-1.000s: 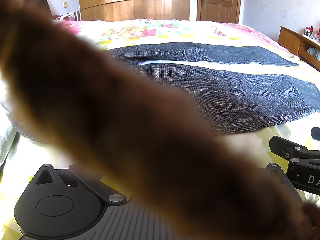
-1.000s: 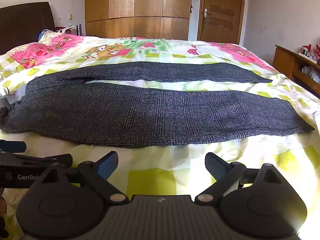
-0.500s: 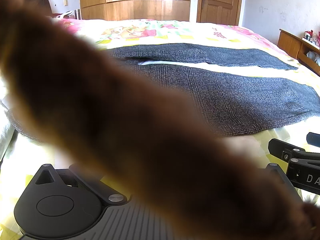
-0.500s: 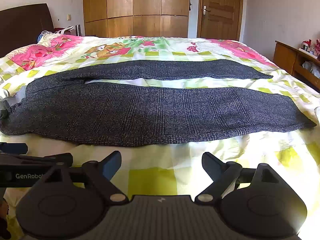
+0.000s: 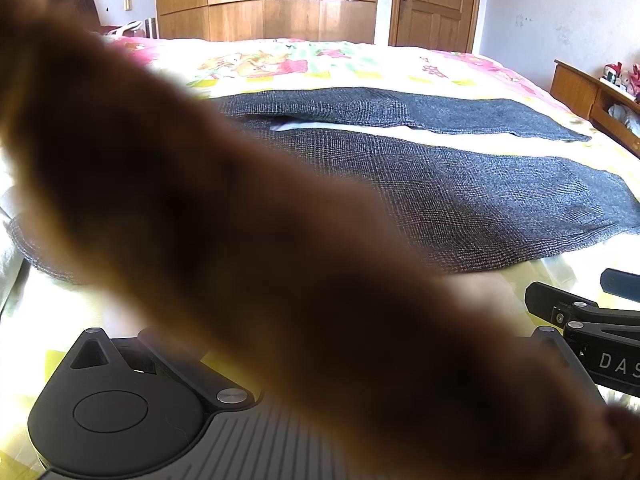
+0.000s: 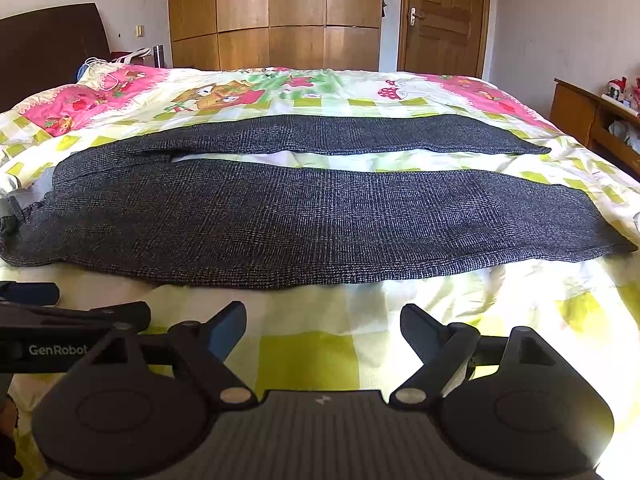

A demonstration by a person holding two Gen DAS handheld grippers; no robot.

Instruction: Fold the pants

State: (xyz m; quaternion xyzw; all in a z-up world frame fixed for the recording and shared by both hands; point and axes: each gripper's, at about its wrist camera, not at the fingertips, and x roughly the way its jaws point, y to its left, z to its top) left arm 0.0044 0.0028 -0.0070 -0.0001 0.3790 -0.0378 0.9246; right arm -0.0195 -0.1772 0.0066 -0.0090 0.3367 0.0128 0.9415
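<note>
Your right tool (image 6: pixel 322 330) is wide, closing slightly on nothing; a blurred brown shape hides the left tool, so I cannot tell its state. The pants (image 6: pixel 304 216) lie flat on the bed (image 6: pixel 304 352). Grab blind and you may pinch the quilt too.

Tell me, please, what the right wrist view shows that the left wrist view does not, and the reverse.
Only the right wrist view shows the right gripper, its jaws closing with nothing between them, the pants' waist end and the pink pillow. Only the left wrist view shows a blurred brown shape against the lens, hiding the left gripper's fingers. Both show the pants spread flat on the bed, the wardrobe and the door.
</note>
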